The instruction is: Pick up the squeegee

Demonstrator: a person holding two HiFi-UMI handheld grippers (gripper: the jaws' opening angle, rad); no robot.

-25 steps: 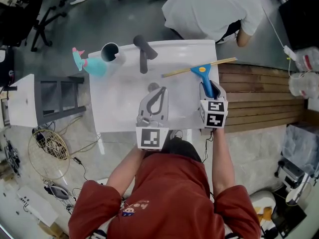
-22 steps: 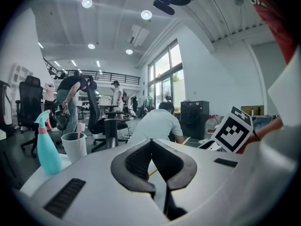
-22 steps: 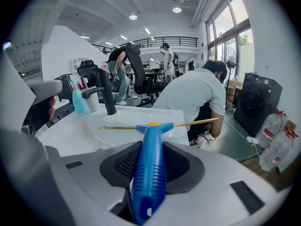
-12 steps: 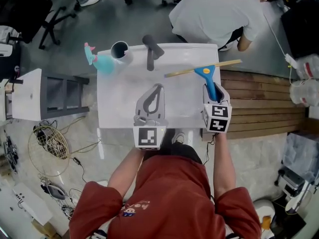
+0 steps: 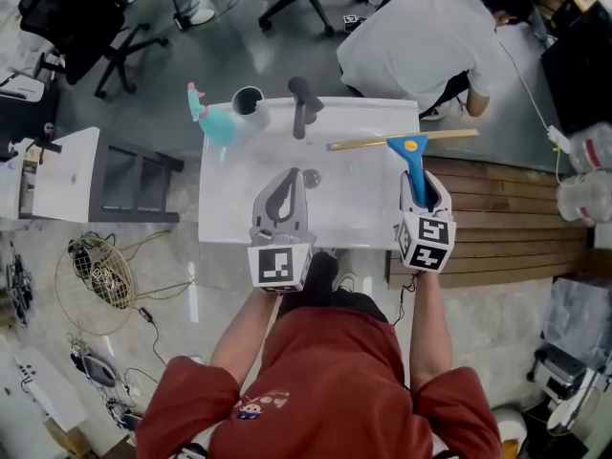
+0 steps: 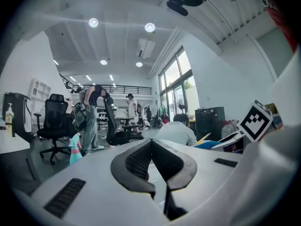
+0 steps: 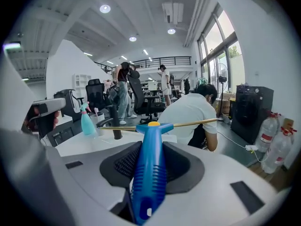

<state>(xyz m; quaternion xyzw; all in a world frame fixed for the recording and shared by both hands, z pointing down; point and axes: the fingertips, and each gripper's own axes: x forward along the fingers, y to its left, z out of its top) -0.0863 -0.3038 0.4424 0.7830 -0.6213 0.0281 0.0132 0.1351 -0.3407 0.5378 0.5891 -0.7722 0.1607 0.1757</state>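
The squeegee (image 5: 412, 161) has a blue ribbed handle and a long yellowish blade (image 5: 373, 142) lying across the far right of the white table (image 5: 229, 189). My right gripper (image 5: 417, 178) is shut on the blue handle and holds the squeegee above the table's right edge. In the right gripper view the handle (image 7: 149, 173) runs out between the jaws to the blade (image 7: 188, 123). My left gripper (image 5: 290, 174) hangs over the table's front middle. Its jaws touch at the tips with nothing between them, as the left gripper view (image 6: 151, 141) shows.
A teal spray bottle (image 5: 212, 122), a cup (image 5: 249, 100) and a dark upright fitting (image 5: 304, 105) stand at the table's far edge. A person in a white shirt (image 5: 421, 36) crouches behind it. Wooden slats (image 5: 497, 208) lie to the right, a low white stand (image 5: 67, 175) to the left.
Both grippers have risen. The squeegee went up with the right gripper, and its blade now lies more level across the picture. The left gripper stays shut and empty.
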